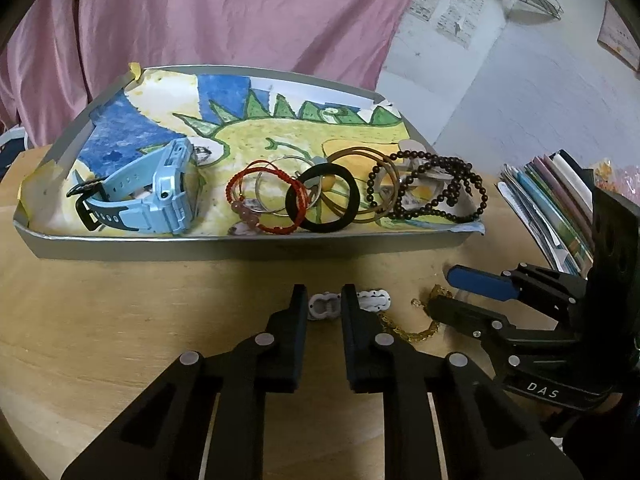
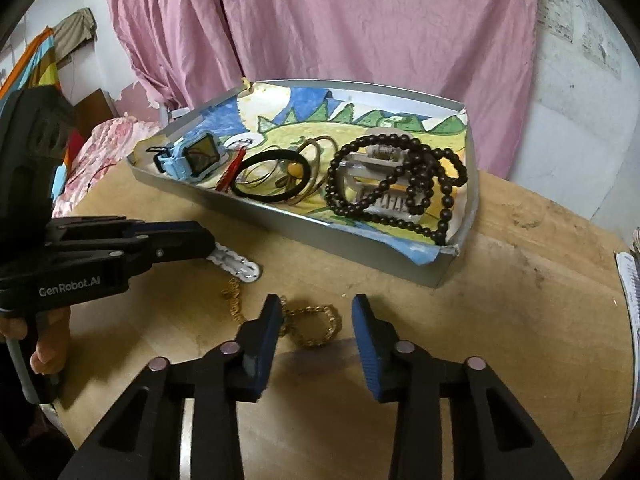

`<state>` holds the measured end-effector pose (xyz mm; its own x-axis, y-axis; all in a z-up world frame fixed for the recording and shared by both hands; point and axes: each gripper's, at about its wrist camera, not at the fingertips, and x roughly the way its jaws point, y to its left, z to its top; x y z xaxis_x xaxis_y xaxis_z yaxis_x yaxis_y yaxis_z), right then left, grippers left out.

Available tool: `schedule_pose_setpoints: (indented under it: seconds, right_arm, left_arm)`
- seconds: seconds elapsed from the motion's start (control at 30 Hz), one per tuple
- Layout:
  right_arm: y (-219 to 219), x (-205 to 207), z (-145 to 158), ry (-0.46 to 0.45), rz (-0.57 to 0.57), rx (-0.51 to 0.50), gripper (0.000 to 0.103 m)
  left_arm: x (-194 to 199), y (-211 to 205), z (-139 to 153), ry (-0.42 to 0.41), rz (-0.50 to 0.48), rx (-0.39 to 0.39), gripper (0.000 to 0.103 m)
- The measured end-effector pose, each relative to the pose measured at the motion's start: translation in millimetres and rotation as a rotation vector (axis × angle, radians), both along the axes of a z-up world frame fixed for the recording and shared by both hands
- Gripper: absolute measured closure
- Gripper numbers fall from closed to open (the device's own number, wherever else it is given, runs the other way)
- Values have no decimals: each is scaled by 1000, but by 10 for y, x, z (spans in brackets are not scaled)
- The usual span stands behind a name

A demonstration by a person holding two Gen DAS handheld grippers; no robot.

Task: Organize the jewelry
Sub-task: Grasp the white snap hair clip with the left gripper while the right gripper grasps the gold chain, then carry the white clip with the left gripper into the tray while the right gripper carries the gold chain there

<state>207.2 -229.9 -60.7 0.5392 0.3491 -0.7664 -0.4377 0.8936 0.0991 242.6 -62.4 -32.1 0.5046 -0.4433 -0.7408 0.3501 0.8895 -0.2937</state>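
Two pieces remain on the table, near the tray [image 2: 360,240]. Left gripper [image 1: 324,300] straddles the white bracelet [image 1: 370,300], fingers parted, nothing clamped. Right gripper [image 2: 316,312] brackets the gold chain [image 2: 316,326], open, apparently to collect it.

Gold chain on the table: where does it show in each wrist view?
Left wrist: gold chain lower right of centre, beside the right tongs.
Right wrist: gold chain lower centre, between the open fingers.
Shared landmark: white bracelet beside it.
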Motion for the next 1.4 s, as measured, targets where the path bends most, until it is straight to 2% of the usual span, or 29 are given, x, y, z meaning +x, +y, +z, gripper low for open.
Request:
schedule_pose_setpoints:
  seconds: [0.03, 0.1, 0.13, 0.27, 0.4, 0.93, 1.4]
  right_arm:
    - [6, -8, -2, 1, 3, -1, 78]
    - [10, -31, -4, -1, 9, -2, 78]
    - [2, -41, -6, 1, 10, 4, 78]
    - [-48, -70, -9, 6, 12, 39, 80]
    - [-72, -108, -5, 10, 6, 51, 87]
    - [-63, -214, 109, -31, 17, 60, 87]
    - [-10, -313, 356, -105, 24, 75, 88]
  left_arm:
    - [-10, -6, 3, -6, -1, 3, 90]
    - [-26, -19, 14, -13, -12, -1, 101]
    - [-34, -28, 20, -17, -15, 1, 101]
    - [-75, -66, 22, -27, -27, 16, 102]
    - [-100, -64, 26, -28, -25, 15, 102]
    - [-255, -13, 132, -65, -12, 27, 103]
    - [-423, 65, 389, -160, 6, 41, 103]
